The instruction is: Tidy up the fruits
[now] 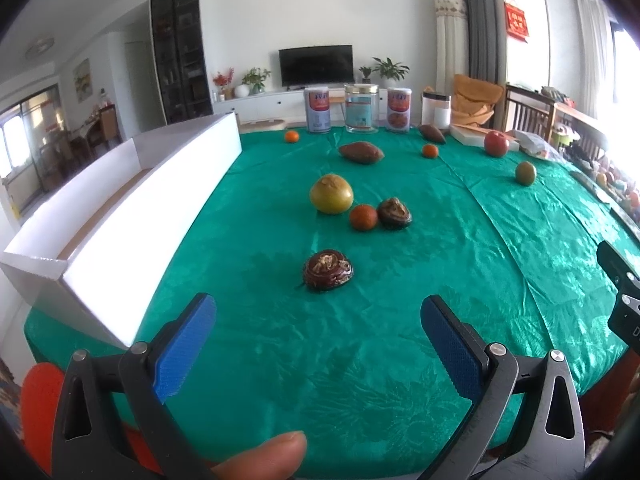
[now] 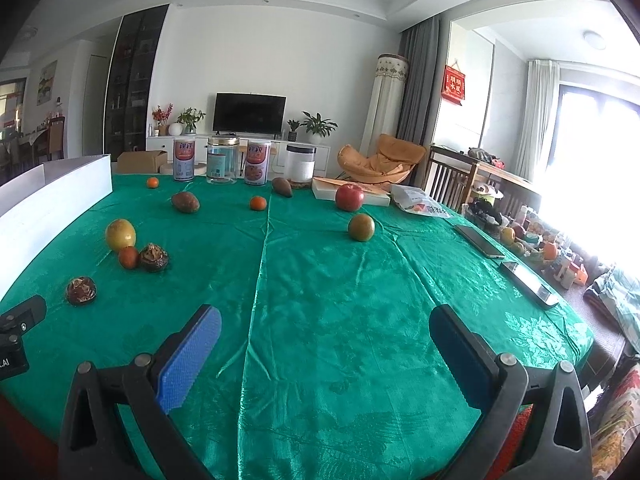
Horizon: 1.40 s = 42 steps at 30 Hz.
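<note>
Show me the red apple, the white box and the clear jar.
red apple [image 2: 349, 197], right wrist view, middle of its skin.
white box [image 1: 160, 196], left wrist view, its long side wall.
clear jar [image 1: 361, 109], left wrist view, its label.

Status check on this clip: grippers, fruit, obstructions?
Left gripper open, empty. Right gripper open, empty. Fruit scattered on green cloth; nearest dark wrinkled fruit ahead of left, path unobstructed.

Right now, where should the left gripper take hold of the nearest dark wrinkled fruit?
Across its widest middle, coming straight ahead and down. The dark wrinkled fruit sits low and squat on the green tablecloth, apart from other fruit, centred ahead of the open left gripper, so a pad likely fits either side.
</note>
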Tool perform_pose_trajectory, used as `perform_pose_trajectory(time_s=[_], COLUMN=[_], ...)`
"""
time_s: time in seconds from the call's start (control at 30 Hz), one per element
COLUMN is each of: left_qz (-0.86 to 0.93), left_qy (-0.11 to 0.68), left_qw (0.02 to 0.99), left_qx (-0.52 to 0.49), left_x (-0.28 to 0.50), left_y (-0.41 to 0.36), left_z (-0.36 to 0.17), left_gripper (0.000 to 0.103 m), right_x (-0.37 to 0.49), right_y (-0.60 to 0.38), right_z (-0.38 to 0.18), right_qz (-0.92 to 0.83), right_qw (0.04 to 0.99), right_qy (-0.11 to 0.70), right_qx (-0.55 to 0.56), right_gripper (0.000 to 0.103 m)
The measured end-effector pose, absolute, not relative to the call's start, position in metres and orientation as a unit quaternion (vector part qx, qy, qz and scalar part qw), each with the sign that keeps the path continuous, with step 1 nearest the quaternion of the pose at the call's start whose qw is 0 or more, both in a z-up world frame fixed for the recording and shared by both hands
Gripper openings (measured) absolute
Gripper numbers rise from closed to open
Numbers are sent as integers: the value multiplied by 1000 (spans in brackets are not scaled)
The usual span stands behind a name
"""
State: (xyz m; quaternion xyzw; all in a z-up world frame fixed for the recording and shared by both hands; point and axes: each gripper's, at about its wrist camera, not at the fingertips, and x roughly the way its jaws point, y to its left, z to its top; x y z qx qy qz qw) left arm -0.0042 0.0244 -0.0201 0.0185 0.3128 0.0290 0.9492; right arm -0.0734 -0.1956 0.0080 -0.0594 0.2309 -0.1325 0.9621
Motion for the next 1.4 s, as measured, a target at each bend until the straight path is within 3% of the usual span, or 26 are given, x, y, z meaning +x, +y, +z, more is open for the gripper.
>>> perform_pose_trajectory(time_s=[1.4], left_qz=[25], left_qy=[293], left_qw=[955], left_qx=[29], left_x=[-7], left_y=[20], left_z=[-16], left_gripper=[103], right_x=[-72], right_y=[-190], right_z=[3], right_qz=[-123], right_qw=[962], right_qy=[233], right_qx=[-64], right_gripper=[103])
